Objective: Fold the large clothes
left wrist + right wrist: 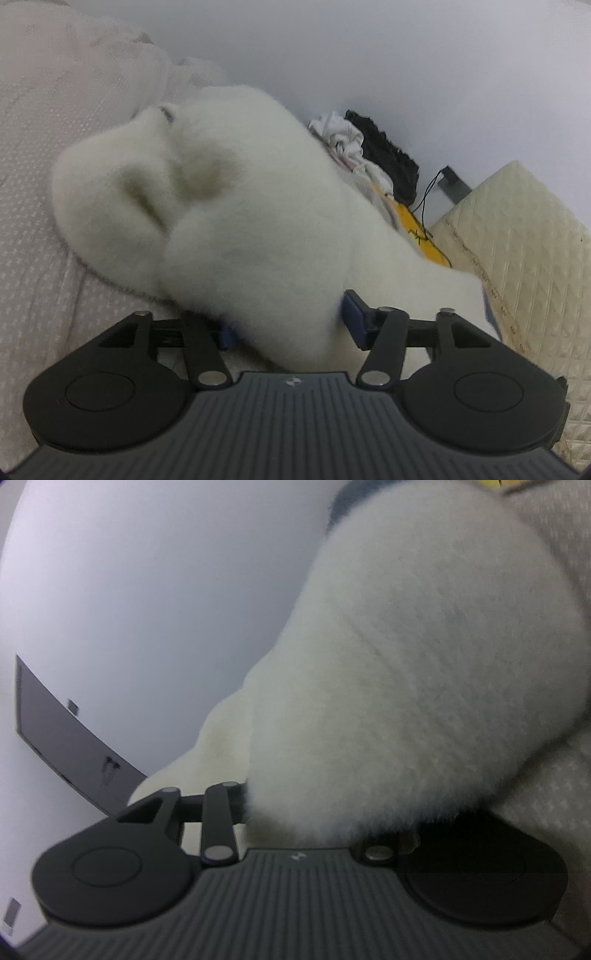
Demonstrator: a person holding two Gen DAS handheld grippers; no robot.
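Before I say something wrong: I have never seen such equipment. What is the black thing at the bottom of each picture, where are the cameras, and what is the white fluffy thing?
There is no robot here. A person holds one claw in each hand, and a wide-angle camera on each looks forward along its two fingers. The black part is the claw itself. One picture comes from the left claw, the other from the right claw. Both have a fluffy white garment between their fingers; whether they pinch it, I cannot tell. It lies on a pale patterned bedcover. Behind it are a heap of other clothes and a cream quilted pad.
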